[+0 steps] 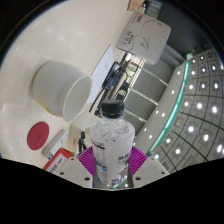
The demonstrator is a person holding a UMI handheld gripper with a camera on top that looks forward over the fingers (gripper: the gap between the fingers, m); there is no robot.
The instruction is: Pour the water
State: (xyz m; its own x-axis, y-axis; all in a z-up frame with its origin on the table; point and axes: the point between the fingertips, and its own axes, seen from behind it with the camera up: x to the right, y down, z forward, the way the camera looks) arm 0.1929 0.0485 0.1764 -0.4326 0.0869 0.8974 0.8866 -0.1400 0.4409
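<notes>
Clear plastic bottle [111,140] at bottom centre, clenched in your tongs [112,163], magenta pads [90,160] pressing both sides. Long axis upright, black cap [113,106] pointing toward frame top. White cup [63,88] at left centre on white counter [60,40], tipped, mouth facing bottle; contents unclear.

Large public indoor hall, maybe mall or lobby. Curved dark ceiling with rows of round white lights [196,105] and a green light strip [165,118]. White table [60,45] beside it.
</notes>
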